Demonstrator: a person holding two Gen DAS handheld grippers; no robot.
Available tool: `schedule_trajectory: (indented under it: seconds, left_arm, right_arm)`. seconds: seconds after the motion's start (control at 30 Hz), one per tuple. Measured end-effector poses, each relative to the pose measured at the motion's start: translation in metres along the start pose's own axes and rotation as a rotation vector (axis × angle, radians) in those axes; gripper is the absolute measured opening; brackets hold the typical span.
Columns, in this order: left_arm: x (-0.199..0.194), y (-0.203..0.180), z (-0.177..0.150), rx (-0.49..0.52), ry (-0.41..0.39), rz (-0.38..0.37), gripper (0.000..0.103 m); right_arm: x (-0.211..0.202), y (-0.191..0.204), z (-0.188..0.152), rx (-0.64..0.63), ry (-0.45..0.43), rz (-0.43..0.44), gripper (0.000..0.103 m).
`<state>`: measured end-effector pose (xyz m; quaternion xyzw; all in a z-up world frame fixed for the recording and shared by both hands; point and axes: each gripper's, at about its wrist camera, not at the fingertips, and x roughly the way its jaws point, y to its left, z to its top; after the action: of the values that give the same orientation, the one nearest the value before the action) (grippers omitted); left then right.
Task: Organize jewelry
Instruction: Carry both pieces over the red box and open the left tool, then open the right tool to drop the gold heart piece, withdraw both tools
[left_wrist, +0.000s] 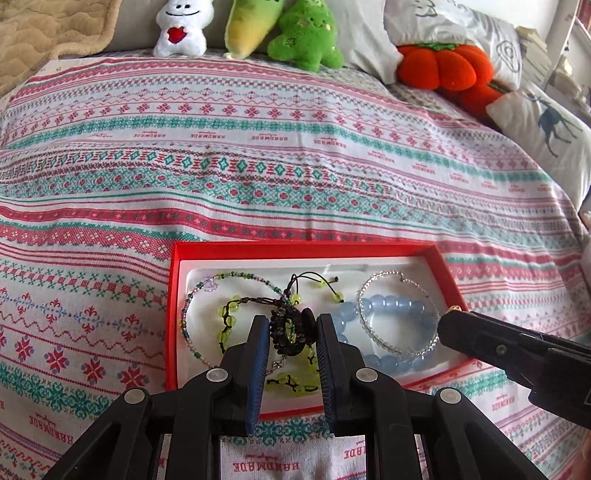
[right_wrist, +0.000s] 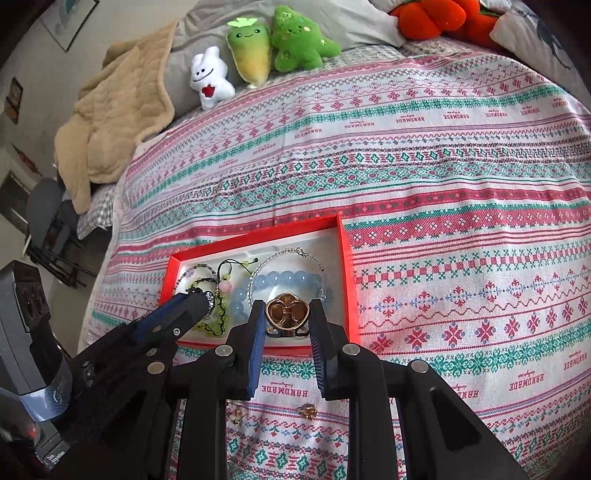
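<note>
Both hand-held grippers tilted down over red tray (left_wrist: 177, 295), left (left_wrist: 292, 328) clamping dark ring (left_wrist: 291, 332), right (right_wrist: 287, 314) gold ring (right_wrist: 285, 314)

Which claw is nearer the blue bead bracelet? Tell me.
Right. The right claw hangs right over the blue bead bracelet; the left claw is beside it, over the green cord bracelet.

A bed fills the scene, spread with a white cotton cover woven in pink and teal patterned bands (left_wrist: 258, 155). Along its far edge sit a white plush figure holding a red heart (right_wrist: 211, 79), two green plush toys (right_wrist: 284, 40) and an orange pumpkin cushion (left_wrist: 445, 66), near grey pillows. A beige quilted blanket (right_wrist: 118, 118) drapes off one corner. Daylight brightens the fabric.
</note>
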<state>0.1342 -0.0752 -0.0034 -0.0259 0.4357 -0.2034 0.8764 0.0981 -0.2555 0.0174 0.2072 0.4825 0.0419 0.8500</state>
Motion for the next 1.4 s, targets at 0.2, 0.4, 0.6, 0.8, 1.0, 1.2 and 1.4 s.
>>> schedule_trajectory:
  seconds: [0.2, 0.4, 0.6, 0.8, 1.0, 1.2, 1.4]
  left_arm:
    - [0.005, -0.001, -0.001, 0.002, 0.006, 0.013, 0.024]
    - [-0.001, -0.004, -0.002, 0.037, -0.004, 0.029, 0.043]
    - [-0.01, -0.005, -0.006, 0.065, -0.005, 0.044, 0.047]
    - [-0.019, -0.003, -0.01, 0.071, -0.017, 0.049, 0.051]
    - [-0.021, 0.001, -0.012, 0.074, -0.013, 0.054, 0.052]
    - [-0.022, 0.002, -0.015, 0.083, -0.008, 0.061, 0.058]
    - [-0.029, 0.001, -0.019, 0.095, -0.007, 0.063, 0.064]
  right_arm:
    - [0.006, -0.007, 0.005, 0.024, 0.002, -0.002, 0.025]
    - [0.008, -0.011, 0.006, 0.027, 0.006, -0.006, 0.025]
    - [0.01, -0.008, 0.006, 0.023, 0.007, -0.005, 0.025]
    - [0.016, -0.004, 0.007, 0.02, 0.019, -0.005, 0.025]
    - [0.019, -0.003, 0.008, 0.028, 0.023, -0.002, 0.025]
    - [0.014, -0.001, 0.009, 0.04, 0.027, 0.036, 0.039]
    - [-0.001, 0.0, 0.006, 0.031, 0.011, 0.047, 0.047]
